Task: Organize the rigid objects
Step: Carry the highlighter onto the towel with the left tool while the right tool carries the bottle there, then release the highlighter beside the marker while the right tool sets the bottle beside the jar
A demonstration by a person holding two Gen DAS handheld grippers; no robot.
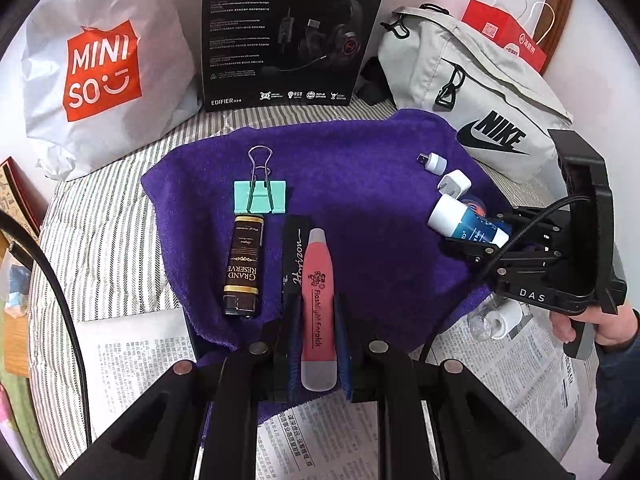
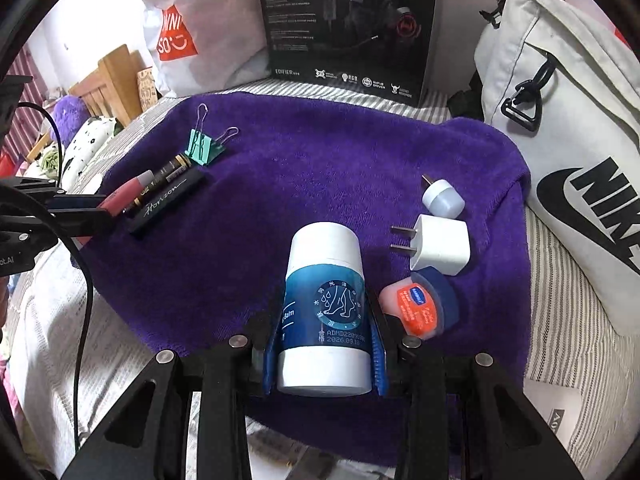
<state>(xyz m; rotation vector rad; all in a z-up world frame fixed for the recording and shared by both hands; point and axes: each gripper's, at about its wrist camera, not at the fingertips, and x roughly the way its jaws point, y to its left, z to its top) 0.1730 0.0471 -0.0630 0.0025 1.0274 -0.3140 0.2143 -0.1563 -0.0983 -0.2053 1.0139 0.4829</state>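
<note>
My left gripper (image 1: pixel 317 332) is shut on a pink flashlight earpick (image 1: pixel 317 300) over the near edge of the purple towel (image 1: pixel 352 168). Beside it lie a black Horizon bar (image 1: pixel 294 252), a Grand Reserve lighter (image 1: pixel 243 264) and a teal binder clip (image 1: pixel 261 196). My right gripper (image 2: pixel 325 344) is shut on a blue-and-white balm stick (image 2: pixel 325 304), also in the left wrist view (image 1: pixel 466 220). Next to it lie a small Vaseline jar (image 2: pixel 420 308), a white plug adapter (image 2: pixel 438 246) and a small white USB light (image 2: pixel 442 198).
A Miniso bag (image 1: pixel 100 72), a black Edifier headset box (image 1: pixel 288 32) and a grey Nike bag (image 1: pixel 472 92) stand behind the towel. Newspaper (image 1: pixel 320 440) lies at the near edge, with a small clear bottle (image 1: pixel 490 320) on it at the right.
</note>
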